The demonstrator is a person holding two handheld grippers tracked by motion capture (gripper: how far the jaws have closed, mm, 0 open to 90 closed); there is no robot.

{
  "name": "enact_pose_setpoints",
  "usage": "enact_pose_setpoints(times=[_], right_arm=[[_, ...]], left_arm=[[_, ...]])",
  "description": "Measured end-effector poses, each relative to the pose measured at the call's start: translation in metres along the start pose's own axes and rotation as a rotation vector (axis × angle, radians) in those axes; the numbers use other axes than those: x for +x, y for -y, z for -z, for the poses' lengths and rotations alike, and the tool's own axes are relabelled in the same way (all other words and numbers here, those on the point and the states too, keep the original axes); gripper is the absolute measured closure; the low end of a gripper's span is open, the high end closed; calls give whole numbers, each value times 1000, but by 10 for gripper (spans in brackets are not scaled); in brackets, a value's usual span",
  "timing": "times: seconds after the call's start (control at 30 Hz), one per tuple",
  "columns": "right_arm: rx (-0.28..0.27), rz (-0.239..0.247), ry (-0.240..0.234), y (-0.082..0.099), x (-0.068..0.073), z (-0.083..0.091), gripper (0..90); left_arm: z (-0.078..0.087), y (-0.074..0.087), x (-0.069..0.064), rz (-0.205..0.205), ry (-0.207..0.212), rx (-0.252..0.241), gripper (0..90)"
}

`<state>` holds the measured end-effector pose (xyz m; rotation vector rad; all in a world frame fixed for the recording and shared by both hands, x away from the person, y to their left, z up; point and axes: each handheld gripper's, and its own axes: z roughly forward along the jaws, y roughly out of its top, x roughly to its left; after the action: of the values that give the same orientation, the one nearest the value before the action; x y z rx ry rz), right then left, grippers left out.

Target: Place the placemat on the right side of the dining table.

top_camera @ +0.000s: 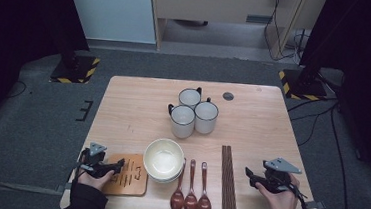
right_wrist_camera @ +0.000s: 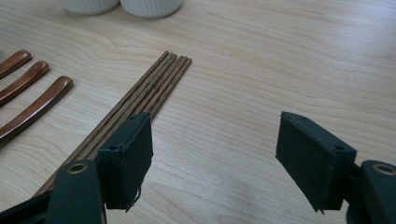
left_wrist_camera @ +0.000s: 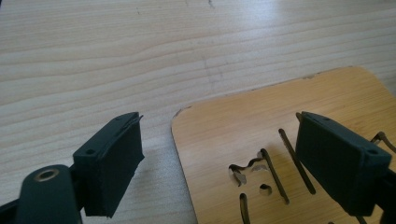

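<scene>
- Wooden trivet [top_camera: 129,175], flat and slotted, lies at the near left corner of the desk [top_camera: 133,105]; in the left gripper view its rounded corner [left_wrist_camera: 280,140] sits between the jaws.
- Left gripper [top_camera: 117,166], held in the person's left hand [top_camera: 95,177], hovers over the trivet's left edge; its jaws stand spread wide, one over bare desk, one over the trivet, pinching nothing.
- Right gripper [top_camera: 249,173], in the right hand [top_camera: 279,197] at the near right, points toward the chopsticks [top_camera: 228,180]; its jaws stand spread apart over bare desk, nothing between them.
- In the right gripper view the chopsticks [right_wrist_camera: 149,93] lie bundled just beside one jaw.
- Three brown spoons [top_camera: 191,193] lie side by side between the chopsticks and the trivet, bowls toward the person.
- Stacked cream bowls [top_camera: 163,159] sit just beyond the spoons, touching the trivet's right edge.
- Three white mugs [top_camera: 193,112] with dark rims cluster near the desk's middle.
- A small dark disc [top_camera: 228,96] lies near the far edge.
</scene>
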<state>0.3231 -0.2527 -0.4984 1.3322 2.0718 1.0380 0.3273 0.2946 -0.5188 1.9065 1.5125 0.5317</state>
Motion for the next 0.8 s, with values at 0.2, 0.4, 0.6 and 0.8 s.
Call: enact_pose_setpoints(times=[0.2, 0.4, 0.6, 0.8], right_arm=[[8, 2, -7, 1, 0, -1, 274], [7, 6, -17, 1, 2, -2, 276], [10, 13, -29, 0, 6, -3, 275], [11, 19, -32, 0, 8, -3, 276]], left_arm=[[-3, 1, 1, 3, 15, 22, 130], [-3, 2, 4, 26, 33, 30, 161], [0, 2, 8, 25, 34, 26, 215], [0, 3, 13, 18, 55, 30, 260]])
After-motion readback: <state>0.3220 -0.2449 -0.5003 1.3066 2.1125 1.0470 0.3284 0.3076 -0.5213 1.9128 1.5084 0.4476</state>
